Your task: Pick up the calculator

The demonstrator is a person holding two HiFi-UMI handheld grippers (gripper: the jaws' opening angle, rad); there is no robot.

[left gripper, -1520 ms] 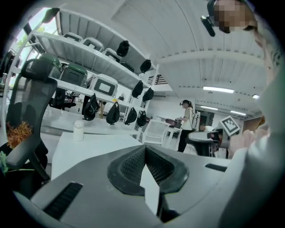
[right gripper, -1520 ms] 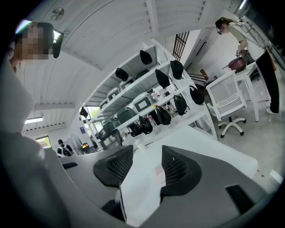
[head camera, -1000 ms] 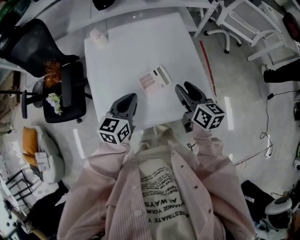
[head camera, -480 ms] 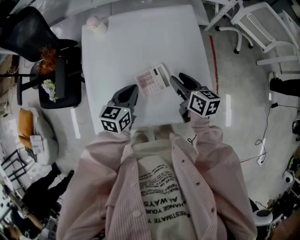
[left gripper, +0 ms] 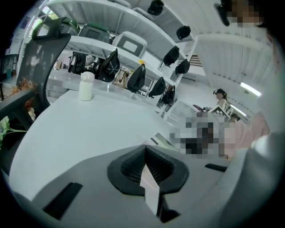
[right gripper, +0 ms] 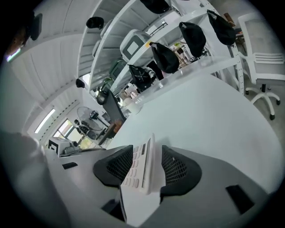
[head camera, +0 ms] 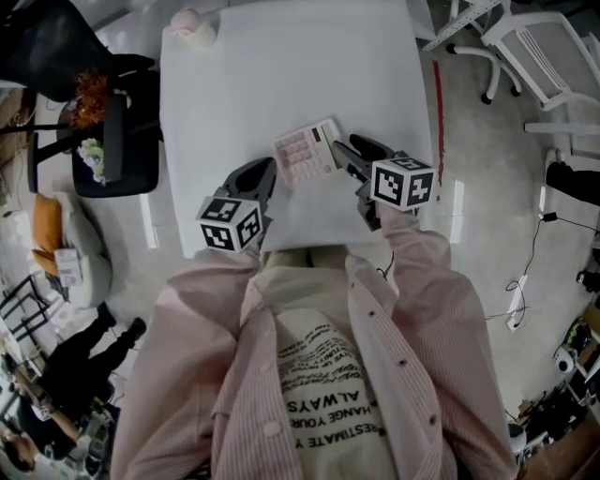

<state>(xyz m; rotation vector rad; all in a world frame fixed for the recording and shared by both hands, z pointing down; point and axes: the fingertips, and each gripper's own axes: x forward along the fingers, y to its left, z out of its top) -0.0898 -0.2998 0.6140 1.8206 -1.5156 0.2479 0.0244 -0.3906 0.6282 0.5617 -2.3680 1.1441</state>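
- Head view: a white, square-topped desk [head camera: 281,75] lay in front of a person in a pink striped shirt who held both grippers over its near edge.
- The white-and-pink rectangular calculator [head camera: 305,152] was over the near half of the desk, with its key face showing and its right end at the tips of the right gripper [head camera: 349,150].
- The left gripper [head camera: 258,173] was just left of the calculator, apart from it, with its marker cube towards the person.
- A small white capped bottle [head camera: 192,28] stood at the far left corner of the desk, well apart from the calculator.
- A black office chair [head camera: 127,141] stood on the floor beside the left edge of the desk, with orange and white flowers [head camera: 92,103] by it.
- Right gripper view: the calculator [right gripper: 140,171] stood on edge between the two black ribbed pads [right gripper: 118,167], with its keys facing the left pad. The right gripper [right gripper: 147,153] was clamped on it, one pad against each face.
- Beyond the jaws, the bare top of the desk [right gripper: 213,107] ran towards shelves holding dark bags.
- Left gripper view: the left gripper [left gripper: 145,148] had its pads pressed together and nothing was caught between them.
- The bottle [left gripper: 85,86] stood upright at the far side of the desk [left gripper: 75,129].
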